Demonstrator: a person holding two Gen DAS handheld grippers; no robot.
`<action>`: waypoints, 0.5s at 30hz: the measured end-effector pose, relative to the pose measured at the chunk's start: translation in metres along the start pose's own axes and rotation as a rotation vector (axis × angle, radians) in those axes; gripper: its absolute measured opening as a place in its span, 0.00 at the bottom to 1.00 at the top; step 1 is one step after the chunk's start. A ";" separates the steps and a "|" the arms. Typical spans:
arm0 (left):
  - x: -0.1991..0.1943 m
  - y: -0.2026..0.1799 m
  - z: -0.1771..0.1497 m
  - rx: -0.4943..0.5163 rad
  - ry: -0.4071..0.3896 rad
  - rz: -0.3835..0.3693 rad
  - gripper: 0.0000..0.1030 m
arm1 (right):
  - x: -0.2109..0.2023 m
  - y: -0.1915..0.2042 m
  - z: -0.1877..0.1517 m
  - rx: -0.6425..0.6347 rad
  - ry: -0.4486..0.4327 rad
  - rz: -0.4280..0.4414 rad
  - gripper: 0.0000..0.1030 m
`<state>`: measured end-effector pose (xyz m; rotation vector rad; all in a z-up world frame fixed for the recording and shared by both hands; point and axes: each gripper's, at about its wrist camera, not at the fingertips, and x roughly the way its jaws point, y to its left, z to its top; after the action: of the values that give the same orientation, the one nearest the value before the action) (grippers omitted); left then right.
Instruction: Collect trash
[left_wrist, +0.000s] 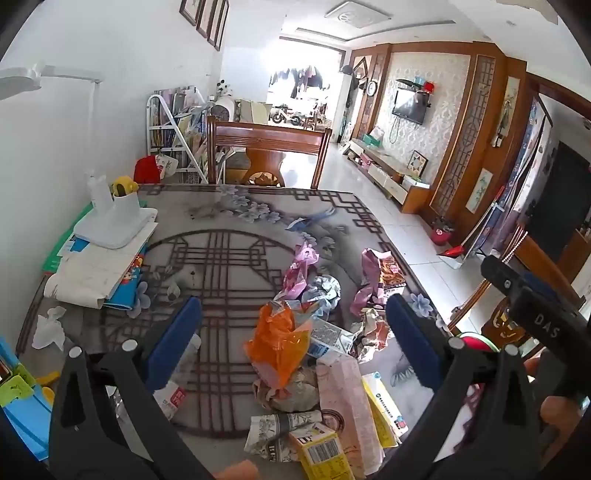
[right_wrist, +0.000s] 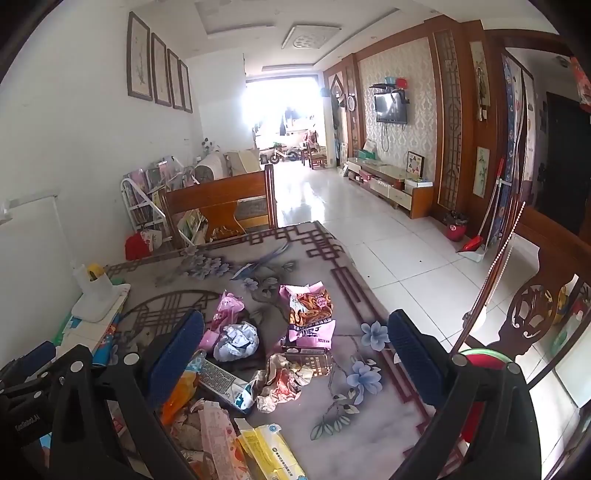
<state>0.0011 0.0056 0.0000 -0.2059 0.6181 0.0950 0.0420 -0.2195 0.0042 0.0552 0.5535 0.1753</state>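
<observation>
Trash (left_wrist: 295, 354) heap runs lengthwise away; both tongs gape.

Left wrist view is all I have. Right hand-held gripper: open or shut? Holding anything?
Observer: The right hand-held gripper is open and holds nothing. A crumpled wrapper lies just ahead of it.
Operator: Its body blocks my right side. What's past the table edge there?
Observer: A carved wooden chair back stands beside the table, over the tiled floor.
</observation>
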 end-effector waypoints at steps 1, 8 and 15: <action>0.000 0.000 0.000 -0.001 0.001 0.002 0.95 | 0.000 0.000 0.000 -0.001 -0.001 0.000 0.93; -0.001 -0.001 -0.002 -0.002 0.012 0.002 0.95 | 0.001 -0.001 -0.002 0.005 0.012 0.004 0.93; -0.001 -0.002 -0.003 -0.003 0.013 0.003 0.95 | -0.001 -0.003 -0.002 0.007 0.009 0.001 0.93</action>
<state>-0.0009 0.0031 -0.0014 -0.2087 0.6310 0.0980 0.0408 -0.2227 0.0024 0.0621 0.5635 0.1751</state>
